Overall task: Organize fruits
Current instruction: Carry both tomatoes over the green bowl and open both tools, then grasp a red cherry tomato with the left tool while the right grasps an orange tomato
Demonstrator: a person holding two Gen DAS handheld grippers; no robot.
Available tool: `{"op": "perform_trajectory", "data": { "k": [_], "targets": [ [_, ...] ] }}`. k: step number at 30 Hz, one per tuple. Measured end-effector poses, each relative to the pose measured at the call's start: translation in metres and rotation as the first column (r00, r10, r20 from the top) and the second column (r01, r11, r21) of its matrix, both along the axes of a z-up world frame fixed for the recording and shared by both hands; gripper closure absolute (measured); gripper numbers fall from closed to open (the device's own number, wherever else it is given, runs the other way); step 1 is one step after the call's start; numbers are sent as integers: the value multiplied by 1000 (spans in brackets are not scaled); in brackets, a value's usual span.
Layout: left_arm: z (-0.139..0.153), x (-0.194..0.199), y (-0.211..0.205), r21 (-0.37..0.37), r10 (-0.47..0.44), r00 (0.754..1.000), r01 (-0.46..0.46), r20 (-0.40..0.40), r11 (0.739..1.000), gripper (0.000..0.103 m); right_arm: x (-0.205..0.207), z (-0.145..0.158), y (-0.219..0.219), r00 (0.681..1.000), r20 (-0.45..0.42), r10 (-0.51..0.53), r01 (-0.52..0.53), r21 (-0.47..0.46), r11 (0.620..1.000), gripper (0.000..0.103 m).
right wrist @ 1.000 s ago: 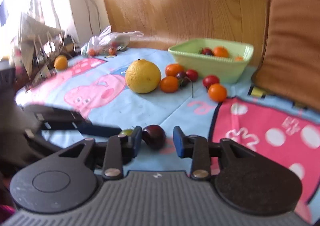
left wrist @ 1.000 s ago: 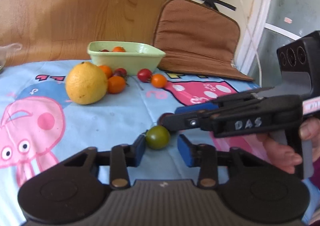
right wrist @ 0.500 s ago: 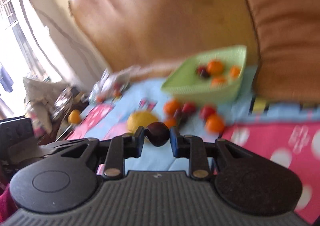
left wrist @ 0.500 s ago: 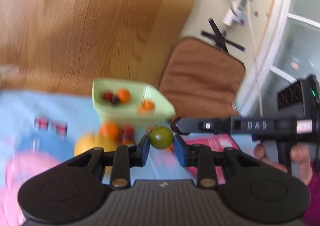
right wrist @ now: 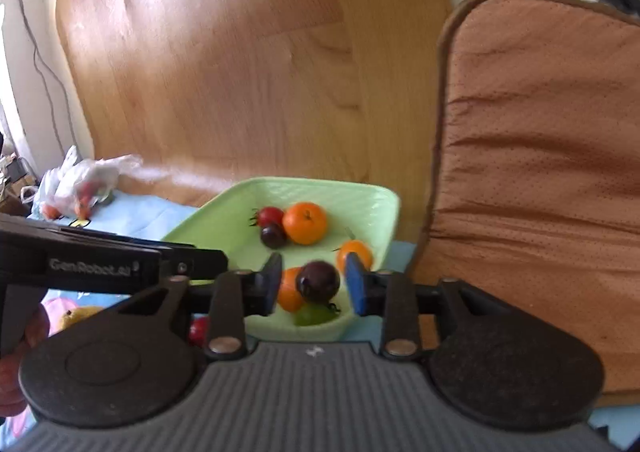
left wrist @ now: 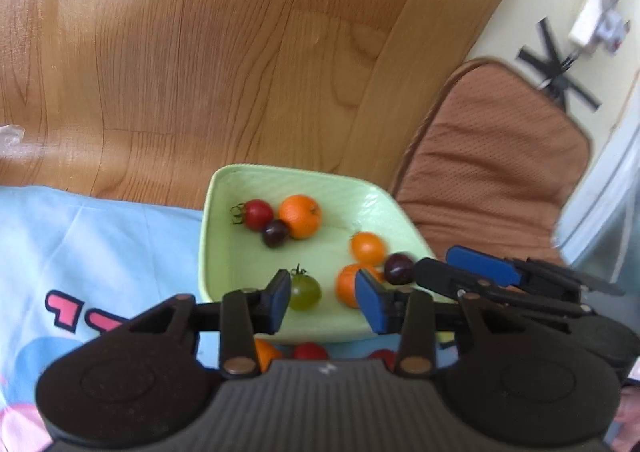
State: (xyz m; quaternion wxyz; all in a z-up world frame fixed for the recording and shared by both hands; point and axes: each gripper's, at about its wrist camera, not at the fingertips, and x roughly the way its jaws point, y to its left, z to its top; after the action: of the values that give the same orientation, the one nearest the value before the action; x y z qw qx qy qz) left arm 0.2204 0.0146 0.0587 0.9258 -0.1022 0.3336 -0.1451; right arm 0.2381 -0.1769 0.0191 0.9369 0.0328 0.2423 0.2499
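Green tomato point(left wrist: 305, 293): small, round, smooth-skinned, stem cap on top. I judge it light, slick and easy to bruise, so hold it across its widest part with a soft squeeze. It sits low in the green bowl point(left wrist: 224, 188), at the near wall, just beside an orange fruit point(left wrist: 347, 286).

Left gripper point(left wrist: 323, 298): over the near rim of the bowl, jaws opening right now. The blue pads point(left wrist: 370, 304) stand clear on both sides of the green tomato, and neither one presses it. It looks let go.

Bowl contents: farther back, 1 red tomato point(left wrist: 258, 214), 1 dark one point(left wrist: 275, 233) and a bigger orange point(left wrist: 301, 215) touching in a cluster. They are all round, so a nudge could start them rolling.

Dark tomato point(right wrist: 319, 281): glossy, deep purple, about as small and light as the green one. Best taken at the sides, never hard. In the right wrist view it is blurred, between the pads and over the bowl's near end.

Right gripper point(right wrist: 314, 284): jaws opening as well. There is a gap at each side of the dark tomato, so nothing is clamped. Whether it has landed I cannot tell.

Outside the bowl: a red tomato point(left wrist: 310, 351) on the blue cloth point(left wrist: 100, 236), just short of the near wall.
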Motion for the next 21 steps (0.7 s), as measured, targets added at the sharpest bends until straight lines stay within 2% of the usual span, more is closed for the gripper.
{"op": "perform_trajectory", "data": {
  "k": [3, 6, 10, 12, 15, 16, 17, 19, 21],
  "targets": [
    [6, -31, 3, -32, -23, 998, 25, 63, 999, 66, -22, 1, -16, 1000, 28, 14, -14, 19, 1000, 59],
    [3, -55, 1, -52, -62, 994, 67, 85, 996, 66, -36, -9, -20, 997, 1, 72, -72, 1, 997, 60],
    [-8, -75, 17, -169, -17, 999, 24, 43, 985, 66, -37, -24, 1, 992, -16, 124, -125, -92, 988, 59],
    [-13, -85, 28, -216, 16, 1000, -11, 21, 976, 64, -29, -28, 12, 989, -29, 142, -145, -104, 984, 58],
    [-17, -97, 41, -233, 50, 999, -50, -4, 971, 63, -16, -38, 24, 983, -94, 160, -171, -118, 978, 59],
    [-18, -101, 43, -236, 49, 999, -49, -5, 971, 63, -12, -41, 28, 976, -127, 175, -189, -108, 976, 66],
    [-19, -103, 45, -240, 47, 999, -47, -5, 970, 63, -14, -38, 26, 975, -123, 184, -196, -92, 976, 72],
    [-19, -108, 46, -237, 49, 999, -49, -5, 970, 61, -22, -37, 24, 965, -126, 229, -238, -62, 969, 72],
    [-22, -115, 47, -243, 33, 999, -33, -5, 970, 60, -41, -33, 24, 955, -96, 279, -287, -80, 955, 72]
  ]
}}
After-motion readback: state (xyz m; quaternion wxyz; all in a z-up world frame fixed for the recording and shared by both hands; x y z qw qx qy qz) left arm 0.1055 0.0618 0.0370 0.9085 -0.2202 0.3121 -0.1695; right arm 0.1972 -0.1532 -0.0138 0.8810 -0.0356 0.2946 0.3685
